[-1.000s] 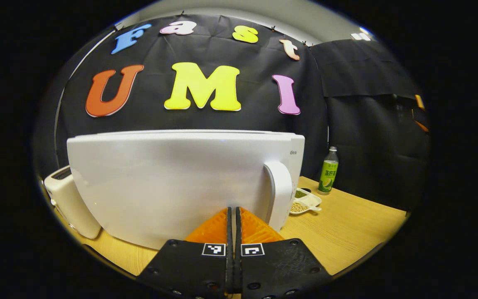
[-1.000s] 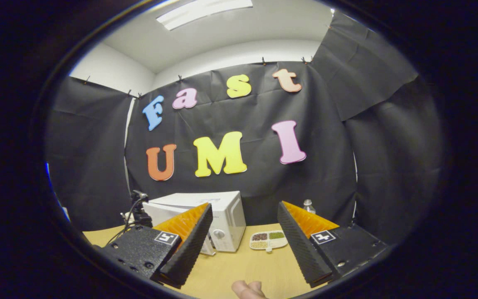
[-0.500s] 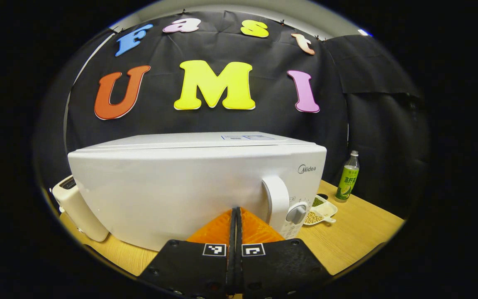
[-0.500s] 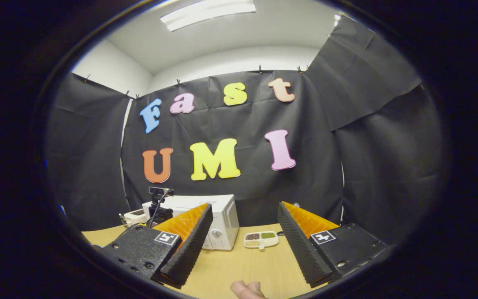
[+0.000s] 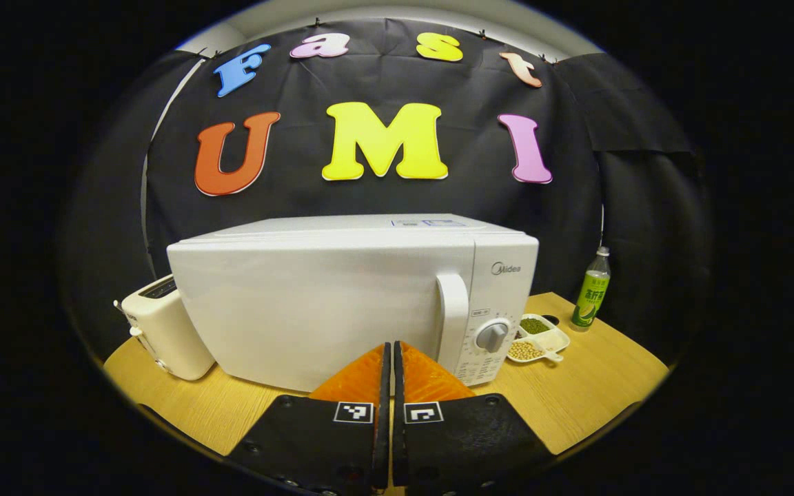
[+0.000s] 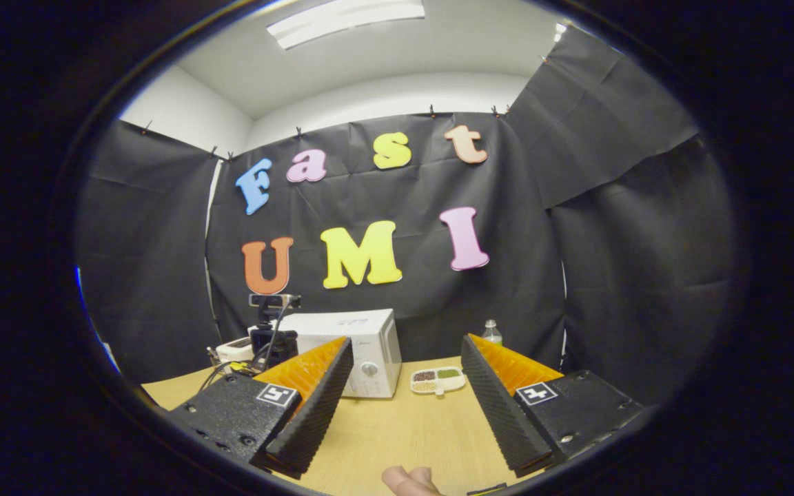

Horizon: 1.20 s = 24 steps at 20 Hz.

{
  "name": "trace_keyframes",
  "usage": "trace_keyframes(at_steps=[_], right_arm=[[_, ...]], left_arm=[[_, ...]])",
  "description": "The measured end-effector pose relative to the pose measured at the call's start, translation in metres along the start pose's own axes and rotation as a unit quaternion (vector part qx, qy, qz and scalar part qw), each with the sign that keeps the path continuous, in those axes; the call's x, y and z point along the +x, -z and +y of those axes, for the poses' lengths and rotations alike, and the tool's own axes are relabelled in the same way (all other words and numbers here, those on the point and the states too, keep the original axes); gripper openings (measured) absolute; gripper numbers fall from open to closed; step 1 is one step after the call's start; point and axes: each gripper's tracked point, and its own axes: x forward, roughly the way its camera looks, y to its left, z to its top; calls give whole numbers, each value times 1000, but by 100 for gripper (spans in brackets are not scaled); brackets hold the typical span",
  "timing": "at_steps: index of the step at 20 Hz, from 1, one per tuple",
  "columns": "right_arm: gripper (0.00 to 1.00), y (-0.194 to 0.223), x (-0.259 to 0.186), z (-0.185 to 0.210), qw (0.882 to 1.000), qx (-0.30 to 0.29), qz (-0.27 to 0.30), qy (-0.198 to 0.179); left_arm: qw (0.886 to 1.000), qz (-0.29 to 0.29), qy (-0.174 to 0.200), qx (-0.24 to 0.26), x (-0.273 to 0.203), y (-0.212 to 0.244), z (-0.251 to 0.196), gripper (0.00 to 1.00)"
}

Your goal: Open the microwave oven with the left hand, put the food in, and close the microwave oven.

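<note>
A: Start at the jaws. How does the left gripper [image 5: 389,353] stand?

B: Clenched — its two fingers lie together with barely a slit between them and nothing caught in it. The tips point at the lower front of the microwave oven [image 5: 342,296], close to it; I cannot tell whether they touch.

A: And the door?

B: Flush with the white body, closed. Its upright handle [image 5: 453,324] stands just right of the fingertips, and the round dial [image 5: 492,335] sits on the control panel beside the handle.

A: The right gripper [image 6: 404,358]?

B: Released — fingers spread wide with bare tabletop between them, grasping nothing. It hangs well back from the oven, above the wooden table [image 6: 404,434]. A fingertip or two of the person's hand [image 6: 407,479] shows at the bottom edge of the right gripper view.

A: Where is the food?

B: In a white divided dish [image 5: 536,337] on the table, just right of the oven's control side. One compartment holds green grains, another pale ones; in the right gripper view a dark compartment shows too.

A: Farther out?

B: A green-labelled bottle [image 5: 591,289] stands upright beyond the dish, near the black cloth. A cream toaster [image 5: 166,331] sits against the oven's other side.
</note>
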Motion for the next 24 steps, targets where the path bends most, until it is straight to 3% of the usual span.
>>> trace_keyframes(at_steps=[1,2,3,4,5,7,8,9,10,11,12,13,14,15,16,17,18,19,23,24], right_arm=[[100,-2,-8,1,1000,-1,-2,2],[100,-4,-14,0,1000,-1,-8,5],[100,-8,-22,0,1000,0,-12,11],[91,-10,-29,-1,1000,3,-16,16],[91,-11,-37,0,1000,2,-17,21],[91,-20,-50,1,999,-4,-23,27],[100,-27,-57,2,999,-3,-29,30],[100,-34,-63,1,999,-2,-36,33],[100,-40,-68,-1,998,-1,-42,36],[100,-47,-71,-3,998,0,-47,41],[91,-53,-75,-6,998,1,-51,46],[100,-58,-79,-8,997,2,-53,50],[100,-61,-82,-9,997,2,-54,51],[91,-65,-86,-9,997,-2,-54,52],[100,-65,-88,-9,997,-7,-53,51],[100,-66,-92,-9,997,-12,-55,50],[91,-68,-95,-8,997,-17,-56,49],[100,-68,-98,-7,997,-19,-57,48],[100,-59,-101,2,998,-23,-56,35],[91,-55,-101,7,998,-26,-50,28]], left_arm=[[1000,-3,-2,-3,-21,-3,0,5],[1000,-4,-6,-6,-43,-5,2,5],[1000,-3,-11,-12,-65,-7,4,12],[1000,-3,-17,-21,-87,-12,7,13],[999,-5,-14,-31,-108,-19,7,5],[999,-15,-22,-38,-151,-37,15,39],[999,-24,-28,-33,-172,-48,21,33],[998,-35,-34,-31,-191,-59,26,46],[998,-44,-32,-33,-211,-67,26,49],[998,-52,-28,-34,-231,-77,28,71],[997,-59,-29,-35,-255,-85,28,90],[997,-64,-29,-34,-273,-90,29,94],[997,-68,-28,-30,-290,-95,27,95],[997,-73,-35,-20,-308,-99,29,84],[996,-81,-41,-10,-326,-103,29,95],[995,-88,-45,-2,-343,-104,28,95],[994,-95,-52,2,-358,-103,25,95],[993,-97,-64,1,-371,-98,27,95],[990,-111,-87,-16,-403,-84,30,95],[989,-117,-86,-13,-406,-86,29,95]])
